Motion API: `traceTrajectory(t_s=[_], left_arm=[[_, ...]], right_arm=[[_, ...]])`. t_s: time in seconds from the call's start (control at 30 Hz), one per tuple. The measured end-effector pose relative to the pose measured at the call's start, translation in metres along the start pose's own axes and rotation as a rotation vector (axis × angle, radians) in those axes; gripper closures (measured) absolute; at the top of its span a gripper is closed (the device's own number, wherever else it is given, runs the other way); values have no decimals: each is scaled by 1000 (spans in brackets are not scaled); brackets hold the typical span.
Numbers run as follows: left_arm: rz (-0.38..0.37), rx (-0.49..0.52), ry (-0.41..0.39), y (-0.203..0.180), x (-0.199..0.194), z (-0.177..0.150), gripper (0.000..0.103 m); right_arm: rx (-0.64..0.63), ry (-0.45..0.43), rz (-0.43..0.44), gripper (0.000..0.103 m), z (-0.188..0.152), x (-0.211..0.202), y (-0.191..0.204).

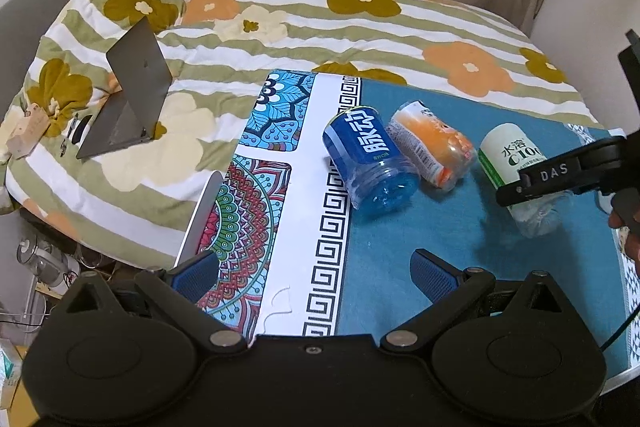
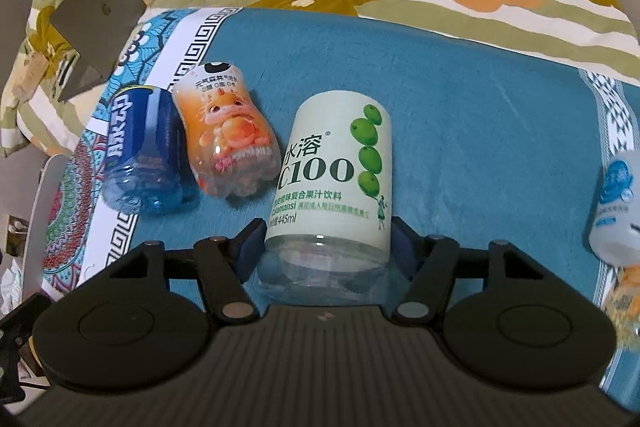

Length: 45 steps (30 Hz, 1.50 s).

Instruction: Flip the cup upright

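Note:
Three cut-bottle cups lie on their sides on the teal mat [image 2: 480,99]: a blue one [image 2: 140,155], an orange one [image 2: 228,143] and a pale green C100 one [image 2: 336,183]. My right gripper [image 2: 326,247] has its blue pads on both sides of the green cup's clear base, closed against it. In the left wrist view the green cup [image 1: 516,167] lies at the right under the right gripper's finger, with the blue cup [image 1: 368,159] and orange cup [image 1: 436,147] beside it. My left gripper [image 1: 316,275] is open and empty, hovering over the mat's near edge.
A floral striped quilt [image 1: 280,19] covers the bed behind the mat. A half-open grey laptop [image 1: 132,91] stands on it at the left. Another pale blue cup [image 2: 616,203] and an orange item lie at the right edge of the mat.

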<state>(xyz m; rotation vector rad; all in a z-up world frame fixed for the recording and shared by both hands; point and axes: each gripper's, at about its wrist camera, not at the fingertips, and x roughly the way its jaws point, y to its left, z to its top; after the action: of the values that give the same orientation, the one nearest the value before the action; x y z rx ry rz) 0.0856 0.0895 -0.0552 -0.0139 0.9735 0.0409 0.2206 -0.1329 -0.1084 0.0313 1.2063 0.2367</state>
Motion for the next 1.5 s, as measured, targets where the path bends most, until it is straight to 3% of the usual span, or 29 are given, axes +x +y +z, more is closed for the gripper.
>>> traceTrajectory(t_s=[0.23, 0.37, 0.67, 1.1, 1.13, 1.23, 1.5], left_arm=[[-6, 5, -8, -8, -13, -16, 0], [-11, 16, -6, -14, -19, -26, 0], [-15, 42, 4, -25, -24, -38, 0], [-10, 43, 20, -30, -22, -39, 0], [-11, 42, 20, -30, -22, -38, 0], [-14, 36, 18, -29, -22, -35, 0], [-26, 33, 0, -38, -27, -22, 0]], right_arm=[[46, -54, 26, 23, -38, -30, -2], [50, -91, -1, 23, -68, -42, 5], [38, -101, -45, 23, -124, -26, 17], [56, -76, -32, 21, -124, -14, 13], [60, -68, -31, 20, -124, -13, 13], [75, -65, -32, 1, -123, -12, 11], [84, -53, -4, 0, -124, -19, 6]])
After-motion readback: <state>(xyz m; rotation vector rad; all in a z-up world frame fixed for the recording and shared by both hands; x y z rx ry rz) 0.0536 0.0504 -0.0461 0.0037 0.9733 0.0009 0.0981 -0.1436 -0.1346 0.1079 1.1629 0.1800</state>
